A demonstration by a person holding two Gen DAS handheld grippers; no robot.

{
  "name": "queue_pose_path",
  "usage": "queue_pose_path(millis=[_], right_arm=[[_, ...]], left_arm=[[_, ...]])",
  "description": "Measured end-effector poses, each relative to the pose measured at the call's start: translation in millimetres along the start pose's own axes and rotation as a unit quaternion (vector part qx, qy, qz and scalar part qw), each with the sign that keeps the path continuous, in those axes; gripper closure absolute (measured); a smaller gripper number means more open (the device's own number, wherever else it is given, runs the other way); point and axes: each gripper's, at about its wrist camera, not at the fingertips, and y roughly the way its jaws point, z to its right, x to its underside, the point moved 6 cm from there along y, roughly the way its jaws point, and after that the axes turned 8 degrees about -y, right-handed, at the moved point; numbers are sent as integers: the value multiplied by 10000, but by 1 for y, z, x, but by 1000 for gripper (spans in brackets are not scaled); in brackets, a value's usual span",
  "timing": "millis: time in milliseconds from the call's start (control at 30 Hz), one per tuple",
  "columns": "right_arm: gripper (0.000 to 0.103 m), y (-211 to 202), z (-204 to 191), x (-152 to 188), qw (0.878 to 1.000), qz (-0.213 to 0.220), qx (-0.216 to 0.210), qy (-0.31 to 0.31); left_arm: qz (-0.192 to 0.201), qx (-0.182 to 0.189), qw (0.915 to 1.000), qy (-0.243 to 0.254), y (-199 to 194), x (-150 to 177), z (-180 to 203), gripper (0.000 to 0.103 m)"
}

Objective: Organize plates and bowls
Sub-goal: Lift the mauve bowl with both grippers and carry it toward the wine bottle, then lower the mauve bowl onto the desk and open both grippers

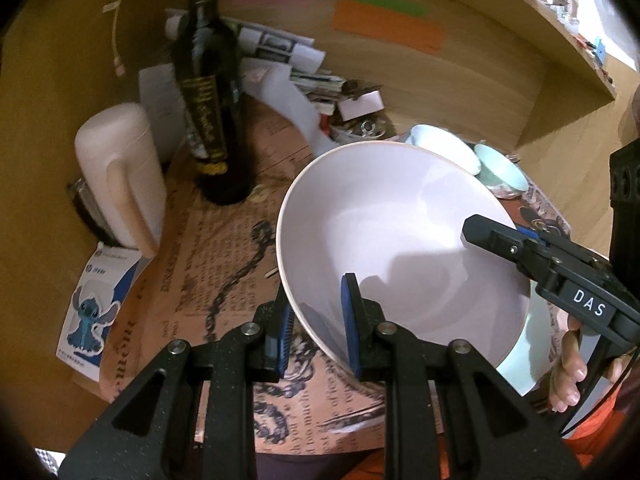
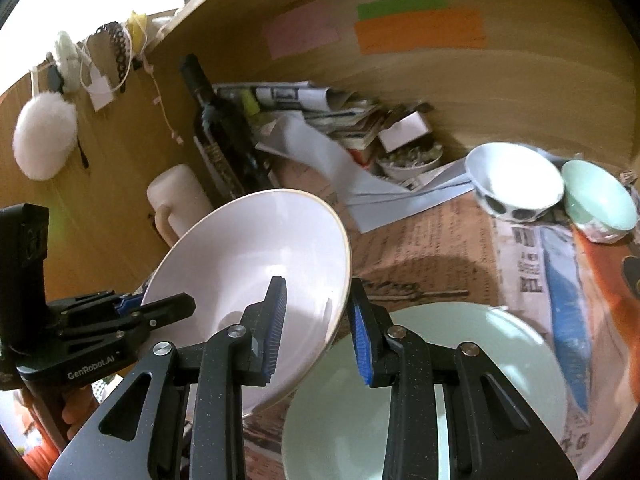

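A large white bowl is held tilted above the table by both grippers; it also shows in the right wrist view. My left gripper is shut on its near rim, one finger inside and one outside. My right gripper straddles the opposite rim and grips it; it shows in the left wrist view. A pale green plate lies on the table under the bowl. A white patterned bowl and a mint green bowl stand at the back right.
A dark wine bottle and a cream jug stand at the back left. Papers and a small box pile against the wooden back wall. A printed paper mat covers the table. A Stitch sticker box sits at left.
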Motion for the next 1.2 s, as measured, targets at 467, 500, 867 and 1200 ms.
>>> queue_pose_path(millis=[467,500,867,1200], right_arm=[[75,41,-20,15,9980,-612,-76,-97],[75,44,-21,16,9978,-650,-73,-98],[75,60,-23,23,9954,-954,-53,-11],[72,60,-22,21,9943,-1057,-125,27]], left_arm=[[-287,-140,9991,-290,14,16,-40,81],[-306,-145,9990,-302,15,17,-42,81],[-403,-129,9985,-333,26,22,-54,81],[-361,-159,9990,-215,28,24,-53,78]])
